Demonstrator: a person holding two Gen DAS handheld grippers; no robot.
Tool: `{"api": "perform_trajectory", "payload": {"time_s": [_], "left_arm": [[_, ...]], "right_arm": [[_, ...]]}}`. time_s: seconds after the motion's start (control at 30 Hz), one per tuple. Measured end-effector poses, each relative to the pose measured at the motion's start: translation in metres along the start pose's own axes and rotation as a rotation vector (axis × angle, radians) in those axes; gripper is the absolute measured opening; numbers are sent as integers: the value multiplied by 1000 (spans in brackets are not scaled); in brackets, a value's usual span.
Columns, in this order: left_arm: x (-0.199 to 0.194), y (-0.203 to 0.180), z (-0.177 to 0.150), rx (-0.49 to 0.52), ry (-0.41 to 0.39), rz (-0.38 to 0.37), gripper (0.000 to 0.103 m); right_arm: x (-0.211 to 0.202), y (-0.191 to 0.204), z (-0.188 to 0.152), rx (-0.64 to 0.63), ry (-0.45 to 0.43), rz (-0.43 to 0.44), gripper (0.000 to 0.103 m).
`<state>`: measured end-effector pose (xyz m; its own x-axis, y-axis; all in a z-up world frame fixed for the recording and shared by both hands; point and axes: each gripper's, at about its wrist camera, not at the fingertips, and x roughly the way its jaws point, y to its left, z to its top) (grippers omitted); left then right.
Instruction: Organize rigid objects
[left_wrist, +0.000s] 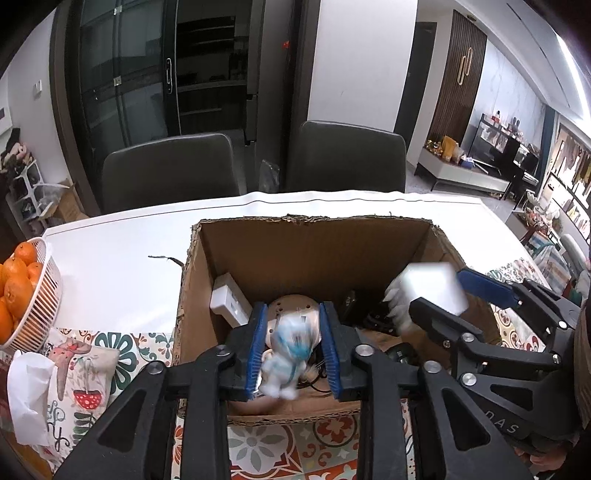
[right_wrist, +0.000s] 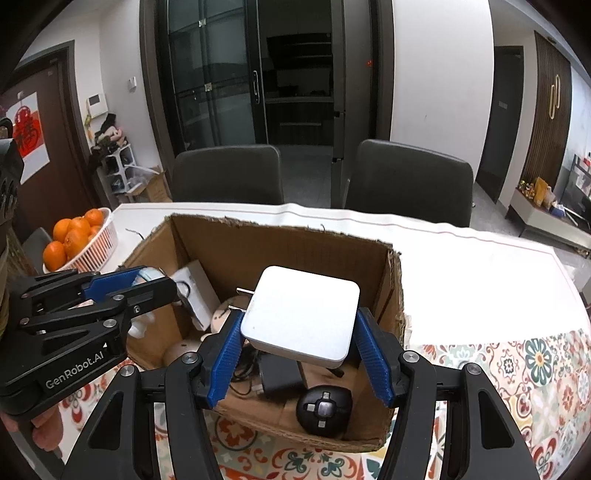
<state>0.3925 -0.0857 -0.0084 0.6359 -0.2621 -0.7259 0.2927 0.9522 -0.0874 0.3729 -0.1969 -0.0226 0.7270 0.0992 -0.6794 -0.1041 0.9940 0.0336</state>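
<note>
black controller (right_wrist: 324, 410) only in right view

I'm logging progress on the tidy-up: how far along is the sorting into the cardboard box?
Done: the cardboard box already holds a white adapter, a black round controller and cables. In hand: the right gripper grips a white square device over the box; a blurred blue-and-white toy figure sits between the left gripper's parted fingers. Left: both items still need to land inside.
</note>
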Motion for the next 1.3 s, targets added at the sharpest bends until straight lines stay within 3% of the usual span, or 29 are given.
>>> {"api": "perform_trajectory", "payload": {"time_s": [0.07,0.13,0.27,0.67,0.93,1.3], "left_arm": [[-3,0,-1,1,-9,9,48],[-7,1,-1,4,-24,25,48],[-23,1,-5,-4,-59,64,59],[-102,-15,-37,39,-216,137,72],[-153,-26,-66,46,-286,137,75],[-206,-37,-113,26,-374,164,95]], "right_arm": [[-1,0,0,-4,-7,-11,62],[-5,1,1,-14,-10,-25,64],[-16,0,2,-2,-29,-47,66],[-85,0,-24,76,-143,-80,71],[-142,8,-47,89,-212,-117,76],[-206,25,-84,77,-303,-190,86]]}}
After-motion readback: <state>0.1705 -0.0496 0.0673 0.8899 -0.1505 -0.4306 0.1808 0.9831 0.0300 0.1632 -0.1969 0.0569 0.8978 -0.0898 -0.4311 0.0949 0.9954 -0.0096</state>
